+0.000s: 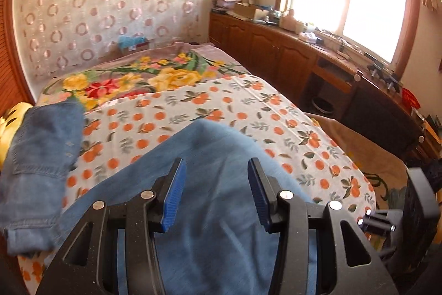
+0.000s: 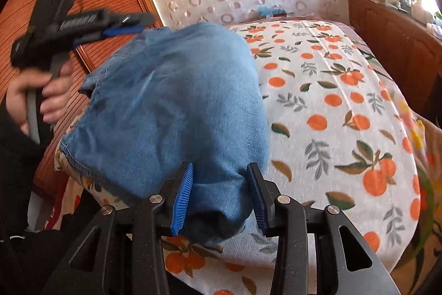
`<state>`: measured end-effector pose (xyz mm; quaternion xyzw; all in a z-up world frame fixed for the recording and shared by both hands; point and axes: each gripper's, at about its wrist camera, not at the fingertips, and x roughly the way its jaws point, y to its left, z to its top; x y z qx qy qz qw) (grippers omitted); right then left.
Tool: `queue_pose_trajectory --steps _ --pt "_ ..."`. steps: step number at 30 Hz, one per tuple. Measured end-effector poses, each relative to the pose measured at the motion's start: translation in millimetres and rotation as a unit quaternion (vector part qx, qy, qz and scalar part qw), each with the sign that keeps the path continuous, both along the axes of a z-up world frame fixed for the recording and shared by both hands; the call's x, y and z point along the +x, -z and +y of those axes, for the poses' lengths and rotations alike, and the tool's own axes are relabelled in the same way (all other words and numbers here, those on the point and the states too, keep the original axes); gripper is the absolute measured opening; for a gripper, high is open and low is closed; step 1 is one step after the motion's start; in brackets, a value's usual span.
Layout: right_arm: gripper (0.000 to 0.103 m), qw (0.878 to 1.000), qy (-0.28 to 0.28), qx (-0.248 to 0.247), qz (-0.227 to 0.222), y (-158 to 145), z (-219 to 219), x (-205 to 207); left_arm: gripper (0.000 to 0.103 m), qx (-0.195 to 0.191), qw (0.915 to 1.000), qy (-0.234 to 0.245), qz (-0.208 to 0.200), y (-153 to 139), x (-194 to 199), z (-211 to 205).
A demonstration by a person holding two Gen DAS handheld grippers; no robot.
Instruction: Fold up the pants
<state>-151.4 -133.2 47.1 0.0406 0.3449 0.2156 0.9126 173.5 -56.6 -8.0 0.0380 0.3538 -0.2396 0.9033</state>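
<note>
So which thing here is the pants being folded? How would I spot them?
Find the bed with the white sheet printed with oranges. On its near left part lie the blue denim pants, bunched up, one end between the open fingers of the right gripper. They are the only plain blue cloth among the patterned bedding.

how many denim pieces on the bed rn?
2: a light blue pants under the left gripper, and a darker folded denim piece by the bed's left edge. More may be out of view.

The pants (image 2: pixel 171 101) hide the bed sheet (image 2: pixel 331 112) in front of the right hand-held gripper (image 2: pixel 219 195). The left hand-held gripper (image 2: pixel 129 24) looks blurry. The things on the far tabletop (image 1: pixel 304 32) are too small to tell.
</note>
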Motion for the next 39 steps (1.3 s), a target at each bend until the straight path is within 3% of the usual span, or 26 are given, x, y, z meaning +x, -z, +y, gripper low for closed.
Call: queue_pose_trajectory --steps 7,10,12,19,27,33,35,37,39 --pt "0.041 1.0 -0.005 0.012 -0.006 3.0 -4.1 1.1 0.047 0.034 0.9986 0.031 0.028 26.7 32.4 -49.8" --pt "0.041 1.0 -0.006 0.021 -0.005 5.1 -7.7 -1.0 0.047 0.065 0.9957 0.03 0.059 61.3 45.9 -54.6" --pt "0.041 1.0 -0.006 0.027 -0.005 7.8 -8.4 0.3 0.047 0.064 0.9955 0.033 0.061 75.1 46.7 -52.2" --pt "0.041 0.999 -0.008 0.032 -0.006 9.5 -9.6 0.7 0.047 0.091 0.9943 0.032 0.047 69.4 41.2 -61.1" --pt "0.041 0.999 -0.006 0.03 -0.008 9.2 -6.4 -1.7 0.047 0.097 0.9923 0.029 0.072 55.7 53.4 -91.8" --pt "0.041 1.0 -0.007 0.03 -0.008 8.7 -5.3 -1.7 0.052 0.16 0.9808 0.012 0.11 77.7 73.6 -116.6" --pt "0.041 1.0 -0.008 0.029 -0.009 8.6 -5.1 -1.6 0.052 0.164 0.9803 0.011 0.11 79.5 76.2 -118.8" --pt "0.035 0.999 -0.013 0.028 -0.009 8.7 -4.2 -1.8 0.051 0.156 0.9807 0.004 0.118 79.6 79.3 -117.9" --pt "0.023 0.999 -0.017 0.032 -0.01 8.6 -5.4 -1.9 0.041 0.143 0.9818 0.01 0.124 80.0 80.3 -116.3"
